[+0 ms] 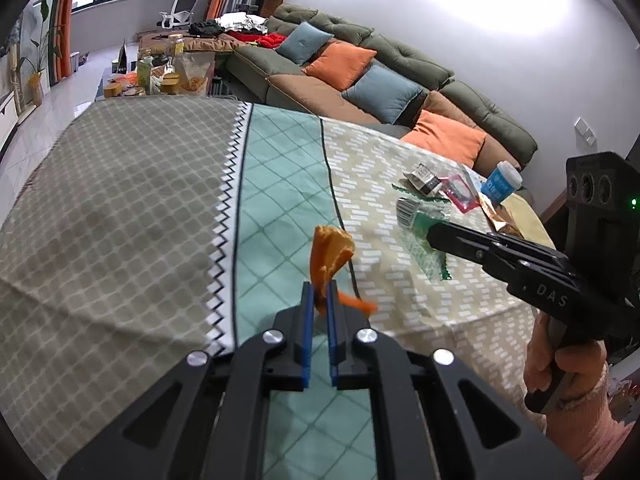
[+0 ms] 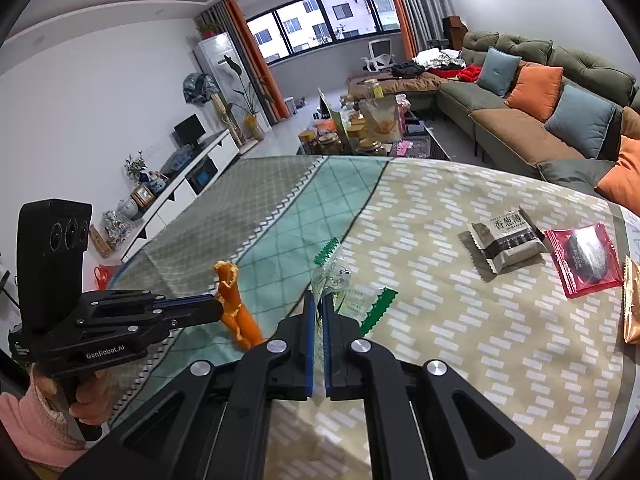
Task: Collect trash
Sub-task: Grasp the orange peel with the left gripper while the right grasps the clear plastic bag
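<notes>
My left gripper [image 1: 319,289] is shut on an orange peel [image 1: 330,254] and holds it above the patterned tablecloth [image 1: 140,200]; the peel also shows in the right wrist view [image 2: 234,308]. My right gripper [image 2: 318,300] is shut on a clear plastic wrapper with green serrated edges [image 2: 344,284], seen in the left wrist view [image 1: 422,224] at the tip of the right gripper [image 1: 432,236]. The two grippers are side by side, a short way apart.
On the cloth to the right lie a grey snack packet [image 2: 506,240], a red packet [image 2: 584,258], a gold wrapper [image 2: 632,304] and a blue-white cup [image 1: 500,182]. A sofa with cushions [image 1: 360,68] stands behind. A cluttered coffee table [image 2: 360,128] is beyond the far edge.
</notes>
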